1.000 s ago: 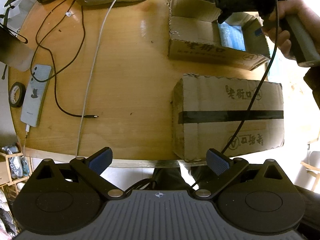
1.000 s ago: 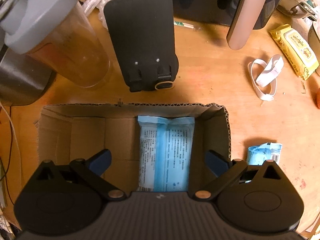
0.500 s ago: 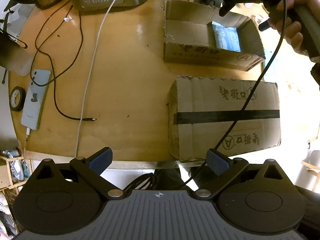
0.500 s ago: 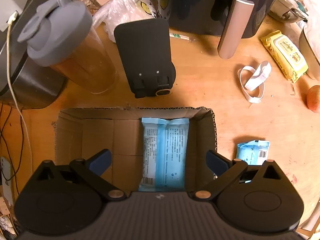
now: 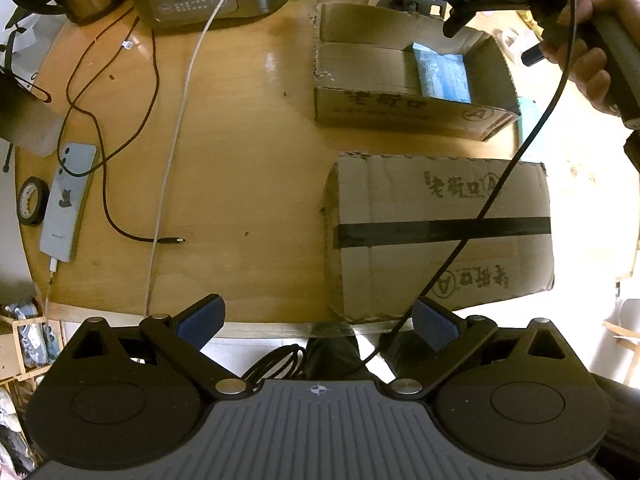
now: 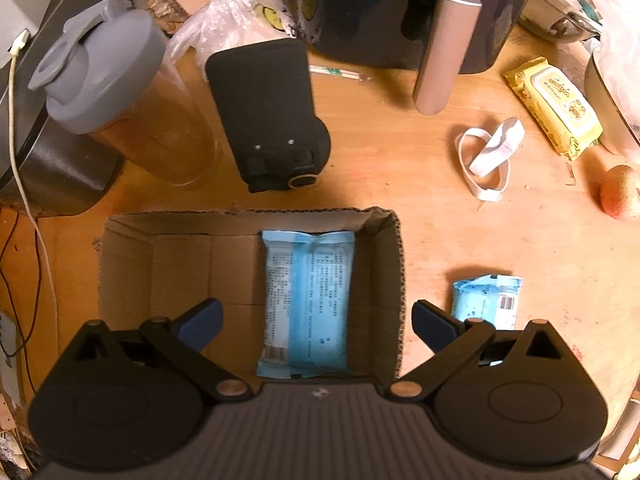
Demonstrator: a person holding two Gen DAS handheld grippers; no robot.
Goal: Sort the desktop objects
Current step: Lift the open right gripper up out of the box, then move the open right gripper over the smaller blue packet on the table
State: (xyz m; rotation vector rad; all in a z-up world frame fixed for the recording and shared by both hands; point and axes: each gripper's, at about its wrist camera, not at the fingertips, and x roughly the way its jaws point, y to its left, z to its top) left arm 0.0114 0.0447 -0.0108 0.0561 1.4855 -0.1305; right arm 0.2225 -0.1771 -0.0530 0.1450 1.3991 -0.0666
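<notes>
Right gripper point(image 6: 316, 320), jaws wide and empty, lifts clear of the open box point(image 6: 394, 240), blue packet point(image 6: 306, 300) delivered inside; left gripper point(image 5: 318, 322) idles open too.

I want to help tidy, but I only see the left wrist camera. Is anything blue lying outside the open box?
Observer: Yes, a small blue packet lies on the table just right of the open box, not touching it.
Operator: Is the right gripper holding anything?
Observer: No, the right gripper is open and empty, above the big blue packet in the box.
Operator: Anything else there?
Observer: A yellow wipes pack, farther back on the right.
</notes>
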